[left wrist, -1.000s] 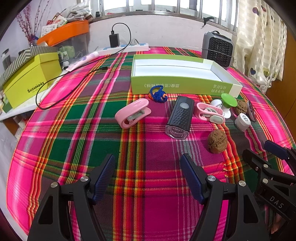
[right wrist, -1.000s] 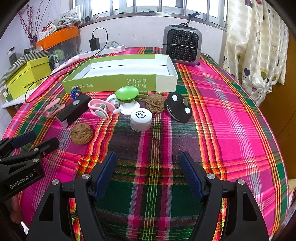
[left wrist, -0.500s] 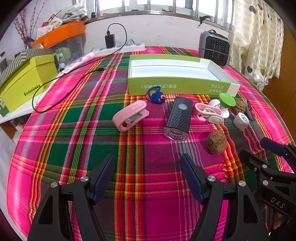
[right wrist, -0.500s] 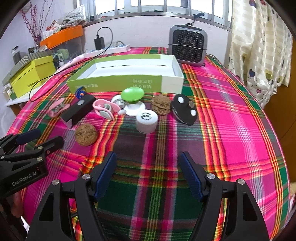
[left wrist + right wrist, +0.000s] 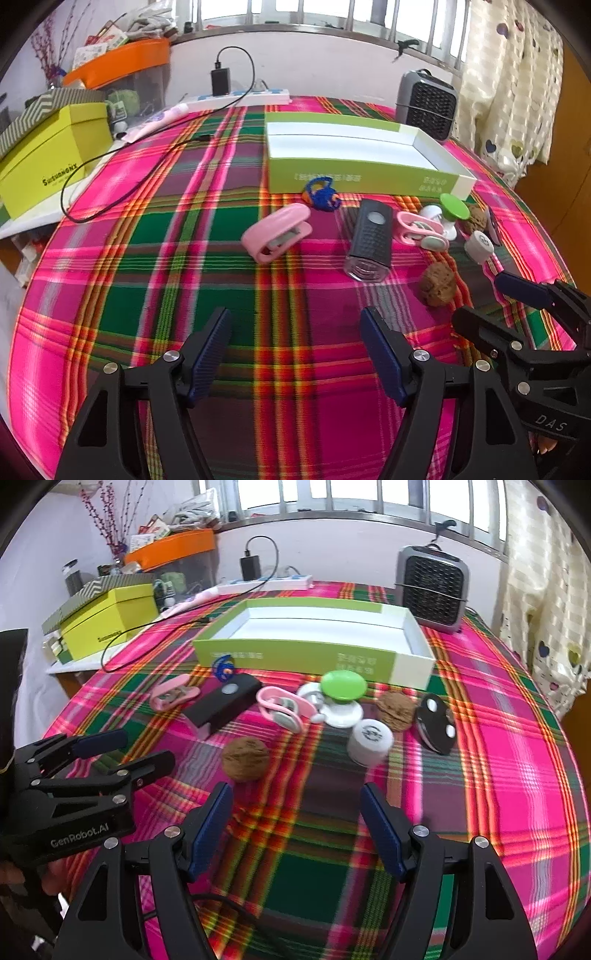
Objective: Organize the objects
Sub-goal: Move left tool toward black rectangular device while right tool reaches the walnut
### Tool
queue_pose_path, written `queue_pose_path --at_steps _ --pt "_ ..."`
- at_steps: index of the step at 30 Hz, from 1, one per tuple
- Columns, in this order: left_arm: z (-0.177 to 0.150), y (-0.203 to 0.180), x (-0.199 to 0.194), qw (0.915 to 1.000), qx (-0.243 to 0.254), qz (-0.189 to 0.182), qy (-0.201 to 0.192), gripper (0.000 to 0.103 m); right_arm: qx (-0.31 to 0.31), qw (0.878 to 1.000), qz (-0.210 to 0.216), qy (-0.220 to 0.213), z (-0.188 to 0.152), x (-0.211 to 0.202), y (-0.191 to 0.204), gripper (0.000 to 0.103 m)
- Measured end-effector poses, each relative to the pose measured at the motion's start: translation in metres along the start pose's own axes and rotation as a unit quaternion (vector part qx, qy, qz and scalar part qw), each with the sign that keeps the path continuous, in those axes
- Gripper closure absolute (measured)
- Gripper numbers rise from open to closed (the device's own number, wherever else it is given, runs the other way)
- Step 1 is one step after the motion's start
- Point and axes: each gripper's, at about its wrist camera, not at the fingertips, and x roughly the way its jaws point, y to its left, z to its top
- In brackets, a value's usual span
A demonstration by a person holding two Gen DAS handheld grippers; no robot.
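On the left claw [image 5: 110, 753], "GenRobot.AI"; right claw [image 5: 295, 830] "DAS"; both agape, empty.

Colours and patterns on the counter

Plaid cloth [image 5: 480, 738] – hot pink, green and maroon with orange-yellow stripes; tray box [image 5: 295, 657] lime green outside, white inside; stapler [image 5: 277, 234] pale pink; flat case [image 5: 371, 236] black, textured, with a grey oval; clip [image 5: 282, 707] pink and white; knob [image 5: 343, 686] bright green on a white base; cap [image 5: 369, 740] white; two walnuts [image 5: 245, 758] brown; round black disc [image 5: 436, 725] with white dots; knit charm [image 5: 321, 194] blue and orange; lidded box [image 5: 48, 162] yellow-green; bin lid [image 5: 173, 546] orange; heater [image 5: 432, 590] grey and black; curtain [image 5: 509, 92] cream with hearts; both grippers – left gripper [image 5: 295, 354] and right gripper [image 5: 297, 830] – black with blue pads [image 5: 212, 354].
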Motion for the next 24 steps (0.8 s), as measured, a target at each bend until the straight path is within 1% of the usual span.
queue_pose_path --at_steps 4,7,12,14,18,20,21,23,24 --pt "0.002 0.007 -0.001 1.0000 -0.008 0.002 -0.002 0.031 -0.005 1.000 0.011 -0.006 0.005 0.000 0.006 0.031" --pt "0.003 0.009 -0.001 0.9999 -0.010 0.000 -0.002 0.031 -0.007 1.000 0.016 -0.001 0.006 0.003 0.010 0.032" --pt "0.004 0.007 -0.003 0.9998 -0.007 -0.020 -0.005 0.033 -0.016 1.000 0.019 0.005 0.010 0.009 0.016 0.032" --pt "0.005 0.007 -0.003 0.9998 -0.007 -0.016 -0.007 0.033 -0.020 1.000 0.018 0.008 0.012 0.012 0.017 0.036" --pt "0.006 0.010 -0.003 0.9998 -0.010 -0.018 -0.007 0.033 -0.019 1.000 0.016 0.015 0.014 0.017 0.016 0.038" --pt "0.007 0.010 -0.003 0.9998 -0.010 -0.017 -0.008 0.033 -0.017 1.000 0.015 0.021 0.014 0.019 0.016 0.043" --pt "0.008 0.010 -0.003 0.9998 -0.009 -0.017 -0.007 0.033 -0.018 1.000 0.014 0.020 0.014 0.019 0.015 0.044" --pt "0.008 0.010 -0.002 0.9998 -0.007 -0.016 -0.006 0.033 -0.020 0.999 0.016 0.022 0.015 0.019 0.016 0.049" --pt "0.008 0.009 -0.002 0.9998 -0.007 -0.016 -0.005 0.033 -0.021 0.999 0.015 0.022 0.016 0.019 0.016 0.049"
